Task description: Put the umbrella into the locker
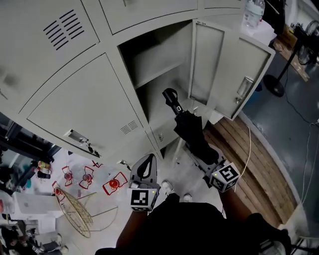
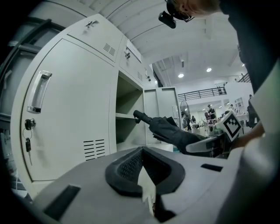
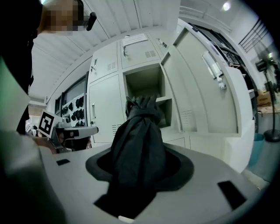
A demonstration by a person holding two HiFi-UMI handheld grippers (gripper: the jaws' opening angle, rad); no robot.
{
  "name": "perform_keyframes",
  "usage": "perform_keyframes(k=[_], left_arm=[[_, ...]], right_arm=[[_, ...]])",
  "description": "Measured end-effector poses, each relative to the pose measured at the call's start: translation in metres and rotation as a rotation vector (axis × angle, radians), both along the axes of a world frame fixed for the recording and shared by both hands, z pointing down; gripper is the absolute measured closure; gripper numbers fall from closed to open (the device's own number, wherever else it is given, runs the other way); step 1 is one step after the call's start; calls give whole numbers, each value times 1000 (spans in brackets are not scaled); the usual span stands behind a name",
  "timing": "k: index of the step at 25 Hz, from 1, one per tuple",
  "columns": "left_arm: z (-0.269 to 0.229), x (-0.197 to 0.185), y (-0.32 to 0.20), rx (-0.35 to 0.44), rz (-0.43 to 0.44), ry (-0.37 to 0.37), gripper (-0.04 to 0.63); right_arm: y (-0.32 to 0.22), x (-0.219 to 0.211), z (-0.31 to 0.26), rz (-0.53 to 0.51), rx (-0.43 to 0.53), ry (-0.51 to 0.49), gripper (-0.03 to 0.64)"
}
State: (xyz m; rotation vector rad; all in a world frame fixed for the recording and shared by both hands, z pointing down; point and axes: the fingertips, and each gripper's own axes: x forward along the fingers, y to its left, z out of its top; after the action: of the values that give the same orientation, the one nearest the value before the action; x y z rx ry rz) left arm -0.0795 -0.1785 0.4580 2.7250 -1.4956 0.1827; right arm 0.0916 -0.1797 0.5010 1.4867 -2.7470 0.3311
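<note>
The black folded umbrella (image 1: 189,130) is held in my right gripper (image 1: 203,152), which is shut on its cloth end. Its handle (image 1: 171,97) points into the open locker compartment (image 1: 159,64) and sits just in front of the opening, below the inner shelf (image 1: 158,74). In the right gripper view the umbrella (image 3: 138,140) fills the space between the jaws of the right gripper (image 3: 138,170) and hides part of the opening. My left gripper (image 1: 145,167) hangs lower left, away from the locker, slightly open with nothing in it (image 2: 144,168). The left gripper view shows the umbrella (image 2: 168,131) from the side.
The locker door (image 1: 234,74) stands swung out to the right of the opening. Keys hang on a closed door (image 1: 82,139) at the left. A water bottle (image 1: 253,12) stands on top. A wooden platform (image 1: 249,154) lies at the right, a wire frame (image 1: 77,211) and red-edged pieces (image 1: 114,184) on the floor at the left.
</note>
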Motion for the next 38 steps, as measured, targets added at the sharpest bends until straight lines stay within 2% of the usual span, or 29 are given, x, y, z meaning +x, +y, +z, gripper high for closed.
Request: perform_keyframes(k=[13, 22, 29, 32, 35, 38], left_arm=[[-1, -8, -59, 0, 29, 11, 598], [-2, -8, -80, -5, 39, 17, 598], [-11, 3, -90, 38, 9, -12, 598], [-18, 11, -90, 62, -18, -1, 598], [-15, 11, -91, 63, -46, -21, 598], [-10, 11, -91, 47, -67, -6, 598]], right_arm=[[-85, -24, 26, -7, -114, 88, 393], [-157, -31, 21, 53, -165, 108, 394], [-209, -45, 12, 35, -182, 139, 393], [-231, -51, 8, 17, -199, 156, 393], [-253, -60, 5, 5, -206, 190, 393], [-272, -71, 4, 2, -218, 226, 393]])
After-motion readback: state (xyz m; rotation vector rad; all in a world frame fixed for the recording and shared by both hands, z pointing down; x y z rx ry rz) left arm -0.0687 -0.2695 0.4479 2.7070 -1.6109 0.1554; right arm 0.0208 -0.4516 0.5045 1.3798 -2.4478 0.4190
